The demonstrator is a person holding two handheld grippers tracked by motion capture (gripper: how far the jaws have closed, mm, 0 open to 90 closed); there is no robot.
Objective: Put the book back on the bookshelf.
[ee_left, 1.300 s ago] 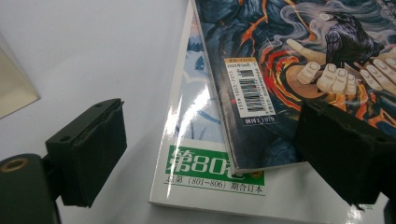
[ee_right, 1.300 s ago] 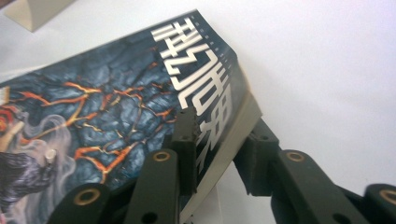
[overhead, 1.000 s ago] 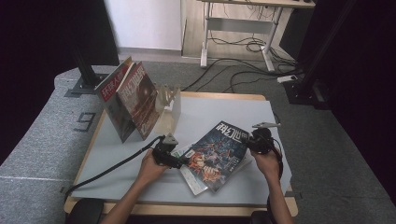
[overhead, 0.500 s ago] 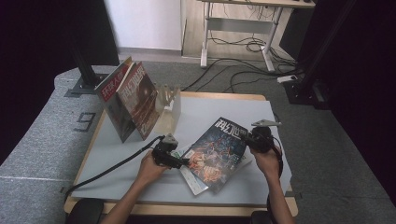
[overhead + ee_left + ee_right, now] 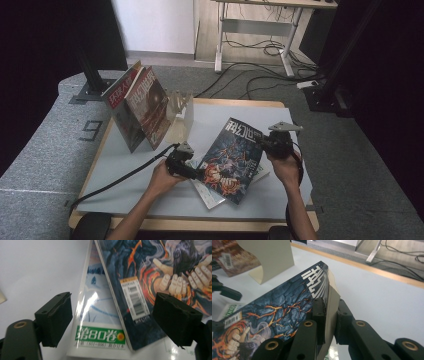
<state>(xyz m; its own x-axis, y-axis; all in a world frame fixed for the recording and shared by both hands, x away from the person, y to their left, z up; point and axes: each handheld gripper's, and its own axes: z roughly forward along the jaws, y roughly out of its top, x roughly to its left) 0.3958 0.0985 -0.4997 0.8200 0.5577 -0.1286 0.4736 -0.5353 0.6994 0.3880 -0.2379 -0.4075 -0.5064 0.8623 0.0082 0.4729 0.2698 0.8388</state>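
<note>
Dark mag point(image 5: 231, 160) sits center-right of the high view, long axis running upper right to lower left. Your right gripper point(image 5: 329, 315) is clamped on its upper-right edge, lifting it. Left gripper point(image 5: 112, 317), jaws apart, straddles the lower-left corner w/ the barcode. Glossy dark cover, orange cracks, white title.

Bookend point(image 5: 184, 116) & upright mags point(image 5: 140, 107) block table's point(image 5: 125, 165) far-left.
</note>
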